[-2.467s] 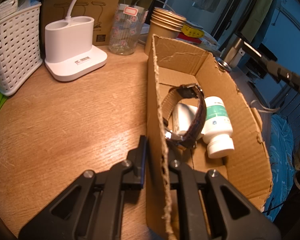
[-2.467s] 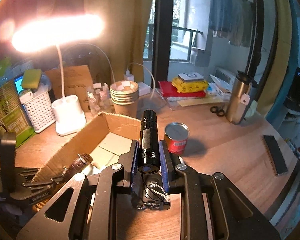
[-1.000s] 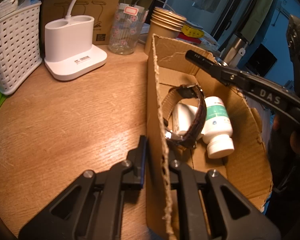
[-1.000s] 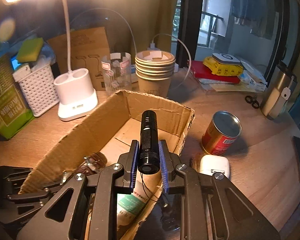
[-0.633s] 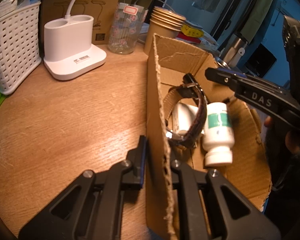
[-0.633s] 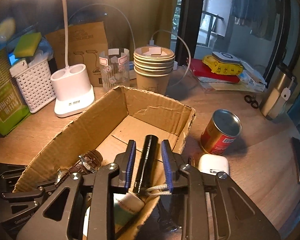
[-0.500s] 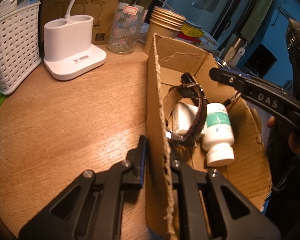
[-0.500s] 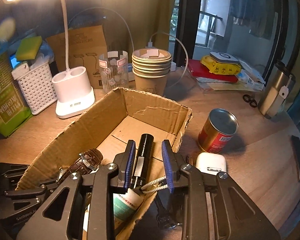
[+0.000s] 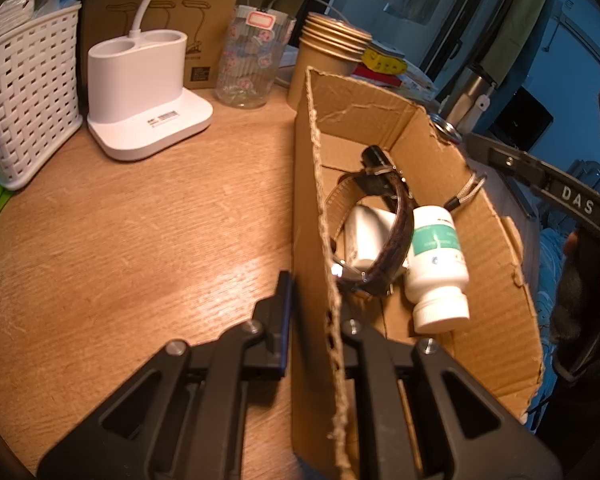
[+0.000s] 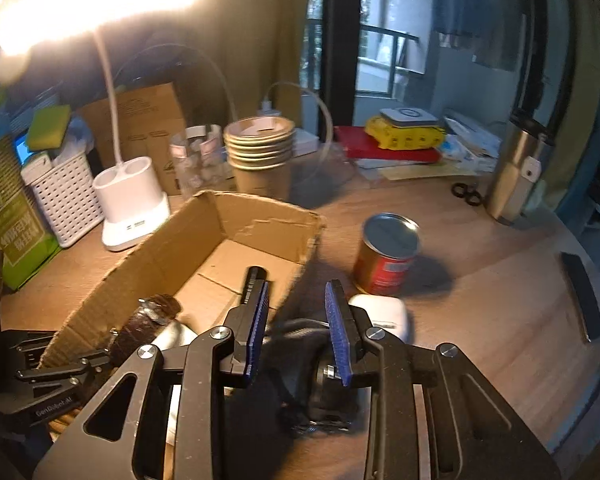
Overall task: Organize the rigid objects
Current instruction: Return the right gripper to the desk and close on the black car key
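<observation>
Clamping our left tongs (image 9: 312,312) on the cardboard box (image 9: 496,280) wall, we note right tongs (image 10: 296,328) opening, empty, flashlight (image 10: 252,280) inside.

Wooden surface (image 10: 480,280), round-edged. A lit desk lamp (image 10: 92,4) glares at upper left. Olive curtain (image 10: 256,40) hangs beside a dark-framed window (image 10: 388,40); railing visible outside in daylight.
</observation>
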